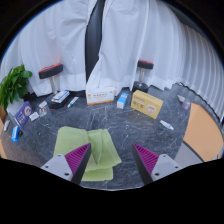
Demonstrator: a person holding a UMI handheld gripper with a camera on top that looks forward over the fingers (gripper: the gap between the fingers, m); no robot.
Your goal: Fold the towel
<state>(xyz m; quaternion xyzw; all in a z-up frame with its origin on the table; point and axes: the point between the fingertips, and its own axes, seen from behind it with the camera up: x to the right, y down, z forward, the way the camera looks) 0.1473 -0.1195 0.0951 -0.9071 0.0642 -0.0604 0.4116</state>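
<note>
A light green towel point(88, 147) lies on the dark grey speckled table point(140, 125), partly folded with overlapping layers. My gripper point(112, 160) hovers above the table at the towel's near right side. The left finger with its magenta pad point(77, 157) is over the towel's near edge. The right finger point(148, 159) is over bare table. The fingers are wide apart and hold nothing.
Beyond the towel stand a white box point(100, 96), a yellow box point(147, 103), a small blue carton point(123, 99), and a black-and-white device point(61, 98). A green plant point(13, 85) is at the far left. An orange surface point(205, 130) lies right. White curtains hang behind.
</note>
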